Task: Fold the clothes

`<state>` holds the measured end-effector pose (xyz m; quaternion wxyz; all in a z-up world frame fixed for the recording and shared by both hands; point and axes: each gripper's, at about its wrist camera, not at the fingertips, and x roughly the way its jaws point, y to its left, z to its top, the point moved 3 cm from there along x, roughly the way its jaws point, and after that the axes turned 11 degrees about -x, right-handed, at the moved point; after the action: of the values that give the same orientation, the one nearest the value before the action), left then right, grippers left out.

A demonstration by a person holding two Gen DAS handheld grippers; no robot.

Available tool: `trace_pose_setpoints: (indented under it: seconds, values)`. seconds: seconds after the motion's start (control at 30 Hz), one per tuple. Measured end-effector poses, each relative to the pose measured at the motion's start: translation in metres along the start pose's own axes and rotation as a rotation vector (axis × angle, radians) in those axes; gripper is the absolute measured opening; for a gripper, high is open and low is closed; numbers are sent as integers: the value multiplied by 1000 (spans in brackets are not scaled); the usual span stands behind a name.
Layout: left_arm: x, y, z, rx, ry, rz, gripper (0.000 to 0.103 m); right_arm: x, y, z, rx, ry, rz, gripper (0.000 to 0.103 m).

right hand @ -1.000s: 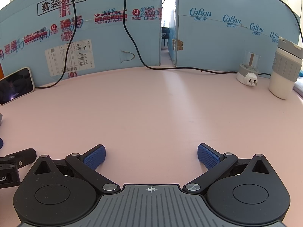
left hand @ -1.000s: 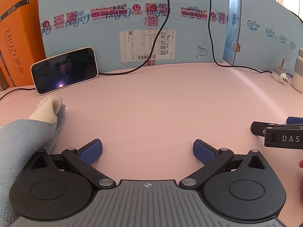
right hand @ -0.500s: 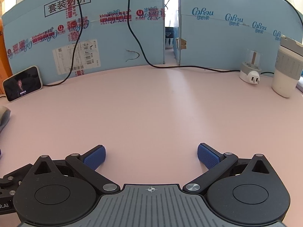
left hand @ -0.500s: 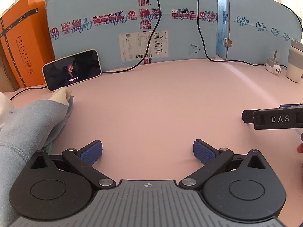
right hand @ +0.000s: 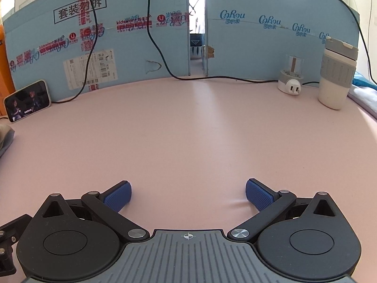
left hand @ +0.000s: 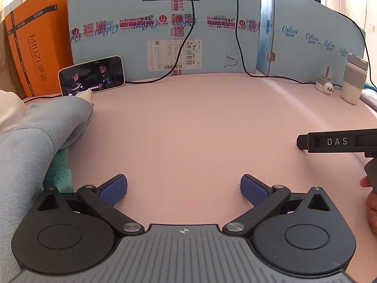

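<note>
A pile of clothes lies at the left edge of the pink table [left hand: 200, 122]: a light blue garment [left hand: 35, 141] with a cream cuff [left hand: 86, 94] on top and a teal piece [left hand: 57, 169] under it. My left gripper [left hand: 183, 188] hovers open just right of the pile, with nothing between its blue pads. My right gripper [right hand: 188, 194] is open too, over bare pink table, and its black finger marked DAS [left hand: 334, 141] shows at the right of the left wrist view. A corner of the blue garment [right hand: 6, 136] shows at the far left of the right wrist view.
Blue cardboard boxes [left hand: 165, 23] wall off the back, with black cables [left hand: 238, 28] hanging down. A phone [left hand: 92, 75] playing video leans at the back left beside an orange box [left hand: 35, 47]. A white plug adapter [right hand: 291, 82] and a white-grey cup [right hand: 335, 75] stand at the back right.
Both grippers have drawn back and risen, so the back wall looks farther. More of the blue garment and the teal piece has come into the left wrist view. Both stay open.
</note>
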<state>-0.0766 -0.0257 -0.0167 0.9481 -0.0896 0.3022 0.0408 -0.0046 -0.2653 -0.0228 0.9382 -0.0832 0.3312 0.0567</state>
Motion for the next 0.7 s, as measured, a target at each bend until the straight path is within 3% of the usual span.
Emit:
trace_pose_setpoints:
  seconds: [0.7]
  values:
    - [-1,7,2,-38,-4,-35,103,0,-1,0,2,-5,1,103]
